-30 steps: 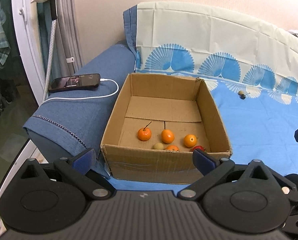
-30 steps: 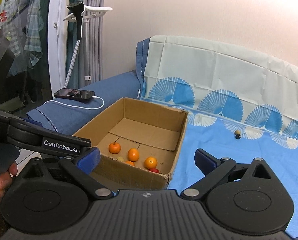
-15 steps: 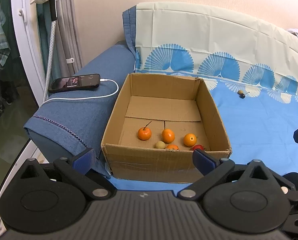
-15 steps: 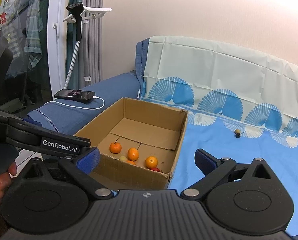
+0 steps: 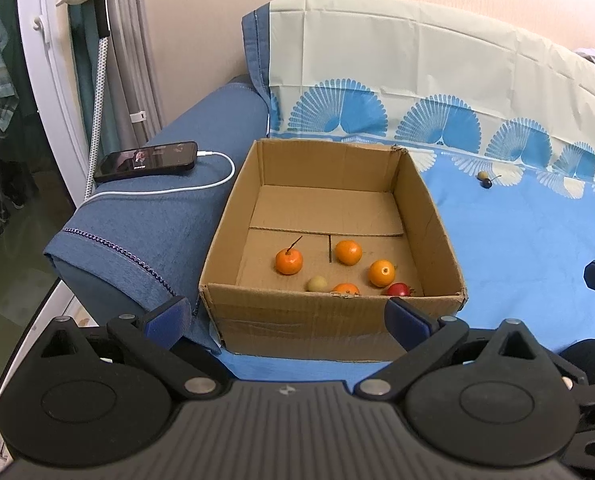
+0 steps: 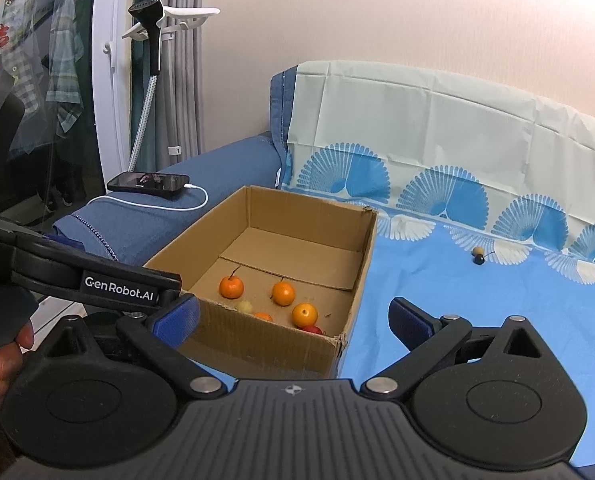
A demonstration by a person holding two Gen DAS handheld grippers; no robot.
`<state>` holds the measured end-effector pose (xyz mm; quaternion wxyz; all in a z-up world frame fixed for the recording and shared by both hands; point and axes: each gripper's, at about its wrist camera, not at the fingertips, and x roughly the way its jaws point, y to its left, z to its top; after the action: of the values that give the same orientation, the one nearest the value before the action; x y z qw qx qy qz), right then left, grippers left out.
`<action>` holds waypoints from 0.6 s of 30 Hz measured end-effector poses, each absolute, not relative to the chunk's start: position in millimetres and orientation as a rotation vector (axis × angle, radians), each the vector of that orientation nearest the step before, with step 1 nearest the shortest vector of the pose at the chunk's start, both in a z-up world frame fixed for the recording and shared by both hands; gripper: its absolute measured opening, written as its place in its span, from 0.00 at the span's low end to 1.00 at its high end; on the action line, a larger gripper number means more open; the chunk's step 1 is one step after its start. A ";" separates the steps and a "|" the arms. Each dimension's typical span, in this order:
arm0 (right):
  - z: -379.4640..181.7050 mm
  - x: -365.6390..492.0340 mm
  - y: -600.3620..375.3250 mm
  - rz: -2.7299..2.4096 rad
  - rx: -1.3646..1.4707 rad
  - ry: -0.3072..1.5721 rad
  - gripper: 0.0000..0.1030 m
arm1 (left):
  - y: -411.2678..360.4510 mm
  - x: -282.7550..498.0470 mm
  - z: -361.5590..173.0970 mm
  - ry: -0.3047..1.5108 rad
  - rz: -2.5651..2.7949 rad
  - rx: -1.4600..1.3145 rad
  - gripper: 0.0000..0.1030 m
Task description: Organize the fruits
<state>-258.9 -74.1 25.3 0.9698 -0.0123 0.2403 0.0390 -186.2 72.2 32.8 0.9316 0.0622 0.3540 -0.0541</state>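
Observation:
An open cardboard box (image 5: 425, 216) (image 6: 361, 272) sits on the blue sheet. Near its front wall lie several orange fruits (image 5: 289, 261) (image 6: 231, 286), a pale yellow-green one (image 5: 317, 283) and a red one (image 5: 397, 289). Two small fruits, one yellowish and one dark (image 5: 484, 179) (image 6: 477, 255), lie together on the sheet far right of the box. My left gripper (image 5: 287, 314) hangs open just before the box's front wall, holding nothing. My right gripper (image 6: 293, 314) is open and empty, in front of the box's near right corner.
A phone (image 5: 147, 161) on a white charging cable (image 5: 221, 178) rests on the blue sofa arm left of the box. A garment steamer on a stand (image 6: 153, 32) and curtains are behind it. A hand (image 6: 1, 364) holds the left gripper's handle. The patterned sheet (image 5: 517, 248) spreads right.
Both views have shifted only slightly; the box and fruits have stayed put, and both grippers remain open.

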 end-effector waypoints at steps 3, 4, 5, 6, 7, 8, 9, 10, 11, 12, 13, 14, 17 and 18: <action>22.2 -254.7 -76.6 0.086 -0.021 0.493 0.97 | 68.8 -181.9 29.8 0.739 -0.107 0.133 1.00; 20.6 -254.4 -76.6 0.087 -0.018 0.496 0.97 | 67.6 -180.5 28.6 0.743 -0.107 0.136 1.00; 19.3 -252.6 -77.8 0.088 -0.015 0.500 0.97 | 66.1 -178.8 27.4 0.748 -0.107 0.140 1.00; 17.8 -250.7 -79.3 0.088 -0.012 0.504 0.97 | 64.4 -176.9 26.1 0.753 -0.107 0.145 1.00; 16.5 -248.9 -80.0 0.087 -0.008 0.508 0.97 | 62.8 -174.7 24.6 0.758 -0.107 0.151 1.00; 14.8 -246.8 -81.8 0.087 -0.004 0.514 0.97 | 60.7 -172.3 23.0 0.765 -0.108 0.157 1.00; 13.4 -244.9 -83.4 0.085 0.001 0.518 0.97 | 59.1 -170.3 21.4 0.771 -0.110 0.161 1.00; 12.3 -242.3 -85.8 0.083 0.006 0.521 0.97 | 57.0 -167.5 20.1 0.777 -0.110 0.165 1.00; 11.1 -239.7 -88.4 0.079 0.011 0.524 0.97 | 54.9 -165.0 19.1 0.783 -0.110 0.167 1.00; 10.1 -237.0 -91.3 0.073 0.015 0.527 0.97 | 52.7 -161.9 18.3 0.789 -0.111 0.168 1.00; 8.8 -235.2 -94.7 0.068 0.020 0.529 0.97 | 50.5 -159.0 17.6 0.794 -0.113 0.170 1.00; 7.8 -233.0 -99.2 0.058 0.028 0.531 0.97 | 48.2 -156.7 17.6 0.796 -0.115 0.173 1.00; 4.6 -227.3 -115.2 0.024 0.053 0.541 0.97 | 36.8 -148.6 16.6 0.807 -0.127 0.186 1.00; 3.6 -225.7 -121.3 0.013 0.061 0.543 0.97 | 32.1 -145.7 16.5 0.810 -0.133 0.190 1.00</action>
<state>-225.7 -121.3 3.6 0.9628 0.0302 0.2683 0.0064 -145.7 32.1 16.5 0.9126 0.0924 0.3931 -0.0645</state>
